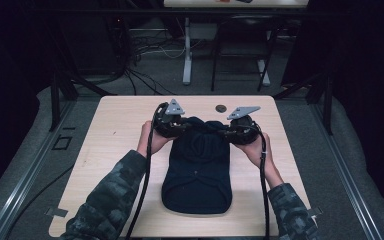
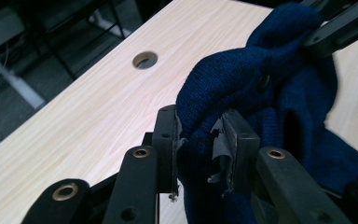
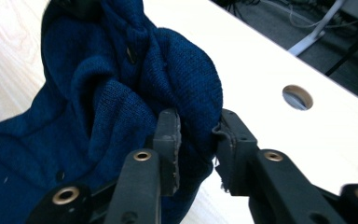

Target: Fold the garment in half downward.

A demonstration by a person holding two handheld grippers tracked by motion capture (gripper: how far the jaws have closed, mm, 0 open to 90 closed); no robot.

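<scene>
— The room's dark, cables on the floor beyond a pale wooden table. What's on it?

— From above, a navy knit garment lies in the middle, its far end bunched and lifted. The left gripper and right gripper meet it there, one at each far corner, a hand behind each.

— And along the left gripper?

— Its jaws are pinched on a fold of the knit garment, raised off the table. A round hole sits in the tabletop beyond.

— The right gripper?

— Same story: jaws clamped on a thick fold of the knit garment, the rest sagging to the table. The hole lies just past it.
</scene>
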